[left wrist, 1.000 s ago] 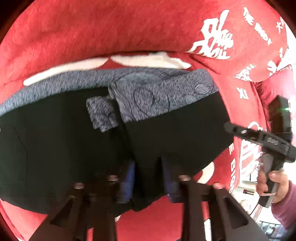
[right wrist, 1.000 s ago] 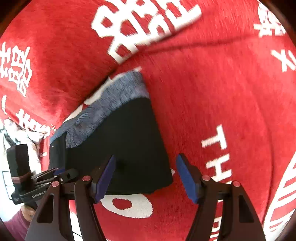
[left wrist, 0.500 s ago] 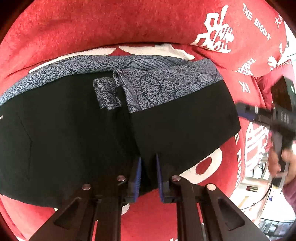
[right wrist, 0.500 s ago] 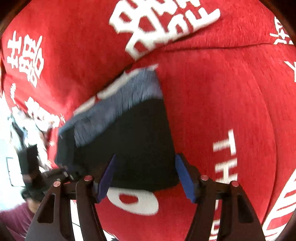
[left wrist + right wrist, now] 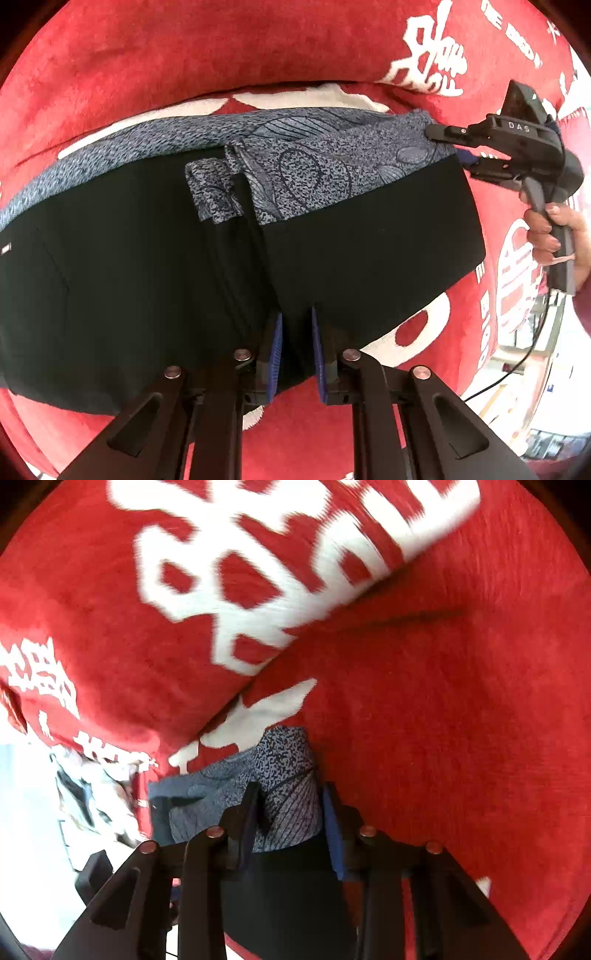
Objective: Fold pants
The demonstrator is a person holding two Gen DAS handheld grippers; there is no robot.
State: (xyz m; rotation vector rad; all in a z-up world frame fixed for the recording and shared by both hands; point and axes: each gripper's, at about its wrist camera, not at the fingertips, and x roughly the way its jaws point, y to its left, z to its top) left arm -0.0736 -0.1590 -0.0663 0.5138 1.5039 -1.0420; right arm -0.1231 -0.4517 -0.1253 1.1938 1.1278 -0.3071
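Reading "DAS" on right gripper (image 5: 461,147) beside pants (image 5: 369,240)

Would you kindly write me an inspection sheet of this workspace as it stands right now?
Surface: red plush cover with white lettering, over the seat and backrest.
Job's things: black pants with a grey patterned waistband, lying flat, the right part folded over.
Clutter: nothing seen on the cover.
Grippers: left gripper shut on the pants' near black edge. Right gripper has just been closing, the waistband corner between its fingers; pad contact unclear.
Cables: a thin black cable hangs below the hand holding the right gripper.
Surroundings: bright, blurred room past the cover's edge; details unreadable.
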